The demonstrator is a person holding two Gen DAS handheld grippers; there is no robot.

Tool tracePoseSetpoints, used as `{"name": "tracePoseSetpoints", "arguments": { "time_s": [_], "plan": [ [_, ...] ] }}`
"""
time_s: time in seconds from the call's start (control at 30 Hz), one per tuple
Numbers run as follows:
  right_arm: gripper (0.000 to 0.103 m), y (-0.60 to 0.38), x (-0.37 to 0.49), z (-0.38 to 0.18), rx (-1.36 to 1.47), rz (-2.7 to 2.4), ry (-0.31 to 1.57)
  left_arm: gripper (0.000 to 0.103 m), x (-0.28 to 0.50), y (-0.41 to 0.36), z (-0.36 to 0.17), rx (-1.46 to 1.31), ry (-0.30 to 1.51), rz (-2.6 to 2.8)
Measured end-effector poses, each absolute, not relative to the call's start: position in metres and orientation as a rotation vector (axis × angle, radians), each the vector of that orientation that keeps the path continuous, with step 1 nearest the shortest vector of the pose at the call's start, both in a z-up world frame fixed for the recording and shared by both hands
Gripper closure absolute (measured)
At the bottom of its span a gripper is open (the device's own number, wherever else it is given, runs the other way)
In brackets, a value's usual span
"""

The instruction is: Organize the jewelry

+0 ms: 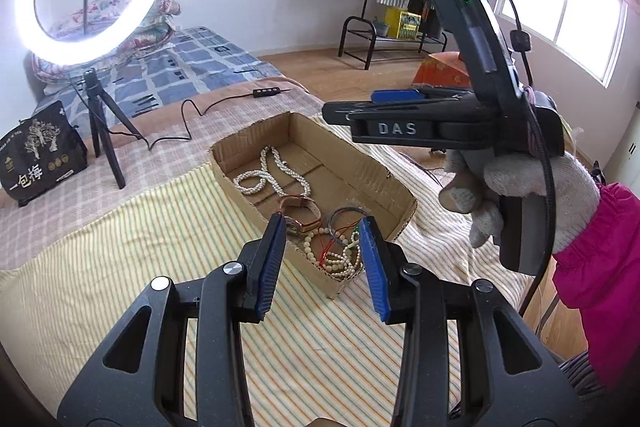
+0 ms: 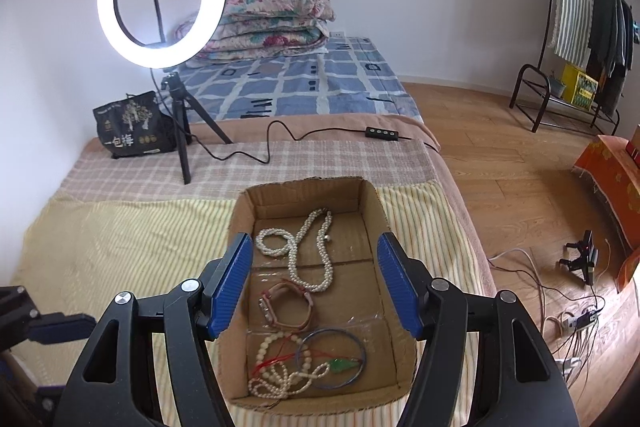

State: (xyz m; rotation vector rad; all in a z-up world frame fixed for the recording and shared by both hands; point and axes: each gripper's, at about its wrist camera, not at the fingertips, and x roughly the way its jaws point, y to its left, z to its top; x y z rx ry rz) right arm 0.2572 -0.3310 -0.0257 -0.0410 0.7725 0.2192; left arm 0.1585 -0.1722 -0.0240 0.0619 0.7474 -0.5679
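Two grippers hang released above the cardboard box [image 2: 372, 211] on the bed, and the right gripper [image 2: 316, 283] looks nearer, fingers straddling the watch [image 2: 286, 307] directly below, pearl necklace [image 2: 304, 247] running lengthwise just ahead, left gripper [image 1: 322, 255] over the box's near end.
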Motion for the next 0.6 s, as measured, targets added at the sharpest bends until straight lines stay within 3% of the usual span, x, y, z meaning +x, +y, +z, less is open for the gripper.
{"name": "tracePoseSetpoints", "arguments": {
  "time_s": [0.1, 0.4, 0.5, 0.6],
  "plan": [
    [0.033, -0.327, 0.246, -0.02, -0.048, 0.202, 0.758, 0.065, 0.148, -0.163, -0.018, 0.07, 0.732, -0.561],
    [0.032, -0.312, 0.203, 0.0, -0.079, 0.148, 0.723, 0.065, 0.12, -0.127, -0.002, 0.072, 0.685, -0.519],
    [0.024, -0.307, 0.186, 0.008, -0.083, 0.113, 0.702, 0.065, 0.112, -0.116, 0.005, 0.073, 0.664, -0.504],
    [0.023, -0.301, 0.169, 0.018, -0.094, 0.101, 0.671, 0.063, 0.103, -0.107, 0.011, 0.071, 0.647, -0.497]
  ]
}}
